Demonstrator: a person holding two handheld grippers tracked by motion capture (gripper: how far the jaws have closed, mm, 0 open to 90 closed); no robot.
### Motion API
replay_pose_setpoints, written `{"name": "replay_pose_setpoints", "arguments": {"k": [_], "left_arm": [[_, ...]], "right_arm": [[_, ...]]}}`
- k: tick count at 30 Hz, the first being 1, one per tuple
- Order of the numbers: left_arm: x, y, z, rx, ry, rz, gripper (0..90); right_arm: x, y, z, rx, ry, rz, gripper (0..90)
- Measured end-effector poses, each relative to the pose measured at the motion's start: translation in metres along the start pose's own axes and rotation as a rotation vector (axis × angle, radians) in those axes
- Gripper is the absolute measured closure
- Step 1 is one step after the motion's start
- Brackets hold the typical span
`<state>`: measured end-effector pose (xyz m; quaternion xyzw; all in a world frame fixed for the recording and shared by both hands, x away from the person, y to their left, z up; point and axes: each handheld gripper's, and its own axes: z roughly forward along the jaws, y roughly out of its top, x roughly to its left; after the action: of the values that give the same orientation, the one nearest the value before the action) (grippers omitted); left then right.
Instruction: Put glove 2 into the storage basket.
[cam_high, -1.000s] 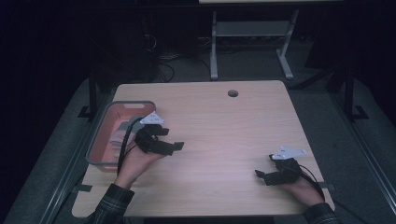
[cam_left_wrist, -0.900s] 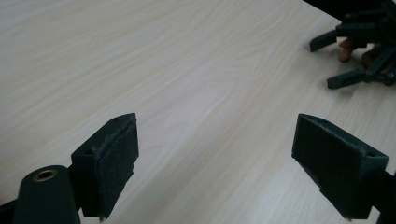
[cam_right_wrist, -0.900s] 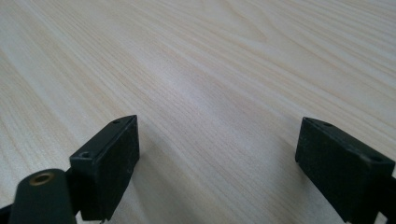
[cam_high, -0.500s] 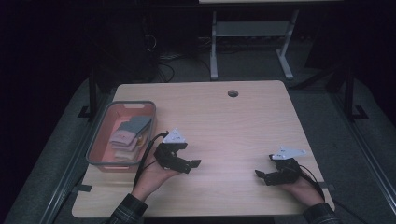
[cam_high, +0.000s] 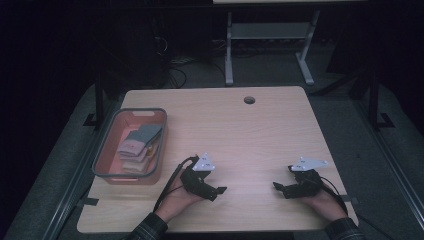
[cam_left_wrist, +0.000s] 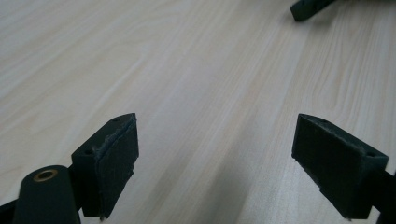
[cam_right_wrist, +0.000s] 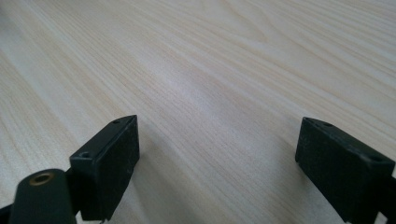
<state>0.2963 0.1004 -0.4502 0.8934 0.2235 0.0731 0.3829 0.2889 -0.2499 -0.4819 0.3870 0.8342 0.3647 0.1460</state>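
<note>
Spanning the dim room, a pale wooden table (cam_high: 260, 135) stands on grey floor, a metal stand (cam_high: 267, 45) behind it. From the high view a pink bin (cam_high: 131, 145) of folded cloths (cam_high: 137, 145) lies well off to the left of the left gripper (cam_high: 216, 191), near the table's left edge. Up close, the left gripper view catches a jaw of the right gripper (cam_high: 278, 188) at its top edge. Both grippers' fingers stand wide apart over bare wood, holding nothing.
</note>
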Motion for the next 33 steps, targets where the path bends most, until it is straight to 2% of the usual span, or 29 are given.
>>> {"name": "replay_pose_setpoints", "arguments": {"k": [4, 10, 12, 14, 15, 17, 33], "left_arm": [[-0.003, -0.004, 0.010, 0.009, 0.002, 0.017, 14.1], [-0.005, -0.009, 0.015, 0.002, 0.008, 0.027, 13.6], [-0.005, -0.011, 0.018, 0.016, 0.009, 0.034, 13.3], [-0.005, -0.014, 0.021, 0.019, 0.022, 0.041, 13.0], [-0.005, -0.016, 0.023, 0.006, 0.014, 0.028, 12.4], [-0.006, -0.017, 0.023, -0.006, 0.016, 0.031, 12.4], [-0.006, -0.017, 0.023, -0.006, 0.012, 0.034, 12.6]], "right_arm": [[0.000, 0.000, 0.000, 0.000, 0.000, 0.001, 13.1], [0.000, 0.000, 0.000, 0.000, 0.000, -0.001, 13.1], [0.000, 0.000, 0.000, 0.000, 0.000, 0.000, 13.1], [0.000, 0.000, 0.000, -0.001, -0.001, 0.000, 13.1], [0.000, 0.000, 0.000, 0.000, 0.000, 0.000, 13.1], [0.000, 0.000, 0.000, 0.000, 0.000, 0.000, 13.1], [-0.001, 0.000, 0.000, -0.004, -0.001, -0.008, 13.1]]}}
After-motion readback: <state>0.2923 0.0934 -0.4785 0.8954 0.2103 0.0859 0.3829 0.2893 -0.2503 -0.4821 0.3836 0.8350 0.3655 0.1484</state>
